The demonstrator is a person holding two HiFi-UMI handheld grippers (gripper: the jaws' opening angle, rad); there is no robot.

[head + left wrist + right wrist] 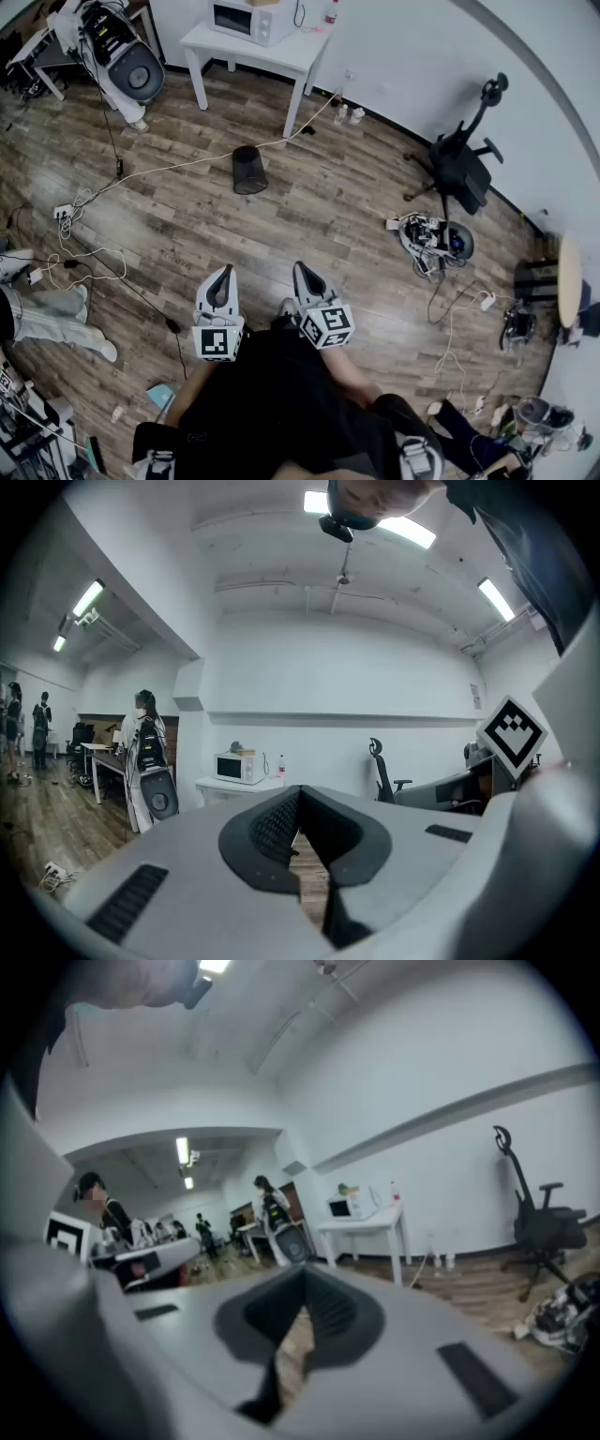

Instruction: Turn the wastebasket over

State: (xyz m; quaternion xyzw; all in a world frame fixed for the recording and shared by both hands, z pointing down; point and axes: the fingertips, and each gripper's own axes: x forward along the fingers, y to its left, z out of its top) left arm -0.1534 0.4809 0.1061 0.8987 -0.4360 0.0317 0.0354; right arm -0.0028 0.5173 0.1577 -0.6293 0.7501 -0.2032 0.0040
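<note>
In the head view the wastebasket [249,170] sits on the floor [309,211] in the upper middle of the frame, below the bench [286,52] at the top edge, which carries a microwave [246,19]. A cable [178,167] crosses the floor from the left, passes just above the wastebasket and runs on to the right of the bench's leg. An office chair [461,164] stands far to the right. The left gripper [223,272] and right gripper [302,269] lie side by side at lower centre, well apart from the wastebasket.
</note>
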